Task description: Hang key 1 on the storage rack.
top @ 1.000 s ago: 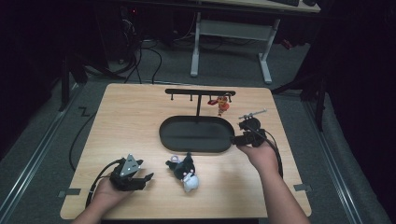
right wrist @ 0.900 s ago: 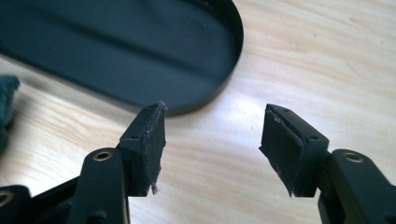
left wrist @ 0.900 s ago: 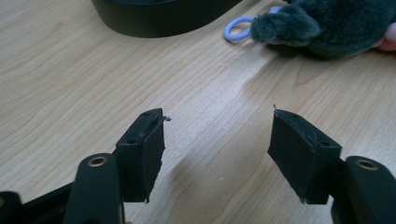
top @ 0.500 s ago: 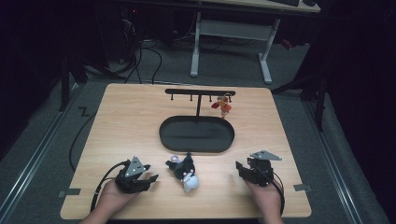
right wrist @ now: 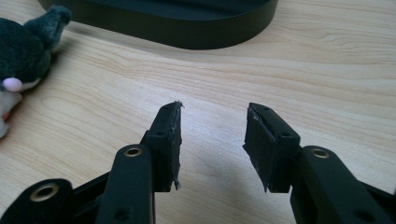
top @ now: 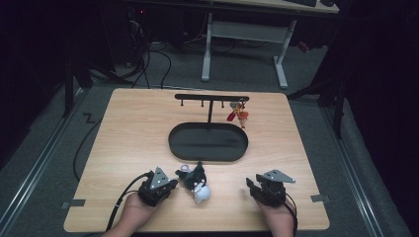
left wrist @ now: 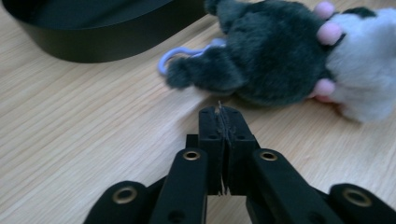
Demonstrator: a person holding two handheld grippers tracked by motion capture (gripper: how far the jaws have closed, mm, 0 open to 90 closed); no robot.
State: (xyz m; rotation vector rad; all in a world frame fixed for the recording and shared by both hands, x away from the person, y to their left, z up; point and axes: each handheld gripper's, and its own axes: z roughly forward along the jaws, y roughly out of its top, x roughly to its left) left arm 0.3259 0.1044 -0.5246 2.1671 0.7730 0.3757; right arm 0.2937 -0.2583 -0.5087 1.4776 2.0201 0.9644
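Observation:
A dark grey and white plush keychain (top: 195, 181) with a pale blue ring (left wrist: 180, 52) lies on the table near the front, between my two grippers. My left gripper (top: 168, 187) rests just left of the plush (left wrist: 271, 60), jaws shut with nothing between them (left wrist: 224, 116). My right gripper (top: 250, 185) sits at the front right, jaws open and empty (right wrist: 212, 126). A black oval tray (top: 208, 141) carries a T-shaped hook rack (top: 211, 98). A red charm (top: 238, 115) hangs from the rack's right end.
The tray's black wall (right wrist: 187, 28) stands a short way ahead of both grippers. Bare wood (top: 133, 133) spreads left and right of the tray. Cables trail from each gripper off the front edge. A white desk frame (top: 242, 44) stands on the floor beyond the table.
My right gripper has pulled back from the rack's right end to the table's front right, leaving the red charm hanging there. The left gripper has barely moved.

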